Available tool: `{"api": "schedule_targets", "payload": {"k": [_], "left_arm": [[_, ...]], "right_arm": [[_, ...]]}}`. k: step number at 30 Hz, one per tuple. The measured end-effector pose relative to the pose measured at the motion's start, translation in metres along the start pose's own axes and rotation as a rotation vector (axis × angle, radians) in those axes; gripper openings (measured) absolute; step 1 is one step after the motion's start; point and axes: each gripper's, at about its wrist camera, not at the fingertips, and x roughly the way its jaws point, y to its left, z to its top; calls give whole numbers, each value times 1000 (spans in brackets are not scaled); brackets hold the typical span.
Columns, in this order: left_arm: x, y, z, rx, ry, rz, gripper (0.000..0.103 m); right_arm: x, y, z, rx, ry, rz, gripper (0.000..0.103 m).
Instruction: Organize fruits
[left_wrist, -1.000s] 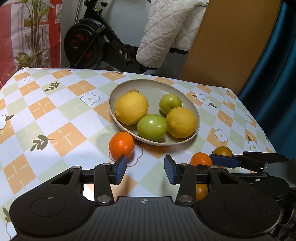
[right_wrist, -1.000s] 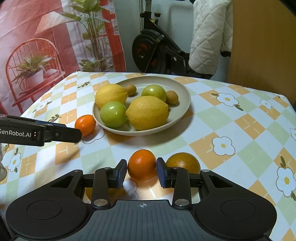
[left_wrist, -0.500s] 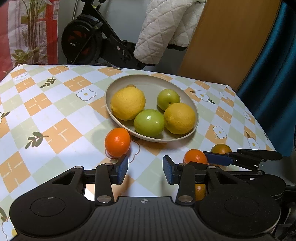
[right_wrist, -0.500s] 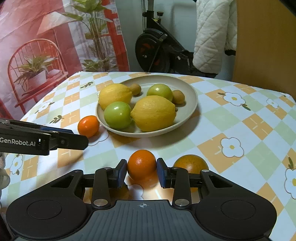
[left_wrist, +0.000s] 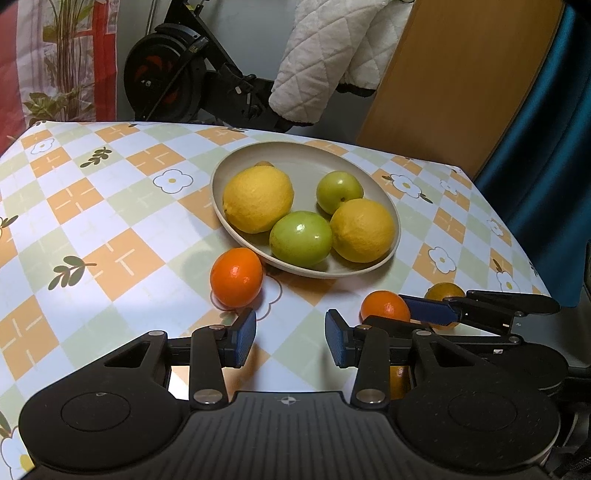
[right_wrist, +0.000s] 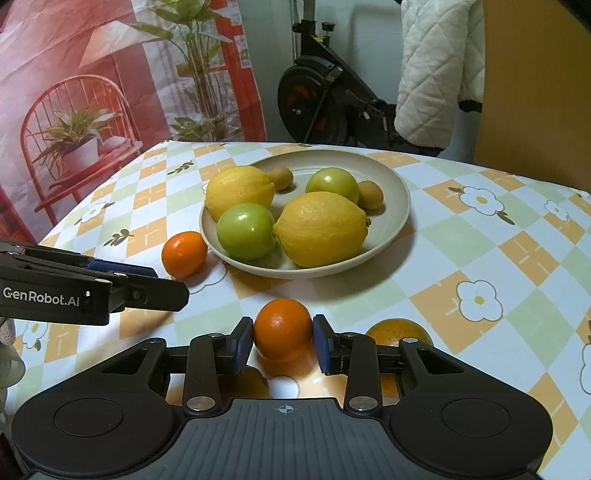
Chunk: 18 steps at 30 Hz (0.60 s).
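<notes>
Your left gripper (left_wrist: 290, 341) creeps nearer the plate (left_wrist: 384, 195), jaws wide apart and empty. Your right gripper (right_wrist: 283, 341) pinches the orange (right_wrist: 282, 328) just in front of the plate; lift clear of the rim, then set it beside the lemons (right_wrist: 321, 229).

A checked tablecloth (left_wrist: 110, 229) in orange, pale green and white squares, printed with white flowers and dark leaf sprigs, covers the table. Beyond its far edge stands a black exercise bike (left_wrist: 177, 79) with a red-marked flywheel, and a white quilted garment (left_wrist: 325, 55) hangs over it. To the right of the garment a tan wooden panel (left_wrist: 454, 81) leans beside a deep teal curtain (left_wrist: 554, 147). On the other side hangs a backdrop (right_wrist: 92, 92) showing a red chair with a potted plant.
</notes>
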Motion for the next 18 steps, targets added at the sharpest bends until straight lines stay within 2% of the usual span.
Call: {"api": "schedule_targets", "payload": {"k": [4, 11, 15, 18], "left_arm": [[0, 2, 1, 1, -7, 10, 44], [-3, 26, 13, -46, -50, 76, 44], [1, 33, 20, -37, -75, 107, 44], [5, 36, 22, -36, -89, 88, 45]], "right_arm": [[-3, 1, 0, 1, -15, 9, 32], [-8, -1, 0, -2, -35, 8, 32], [-9, -1, 0, -3, -39, 10, 32], [-9, -1, 0, -1, -37, 11, 32]]}}
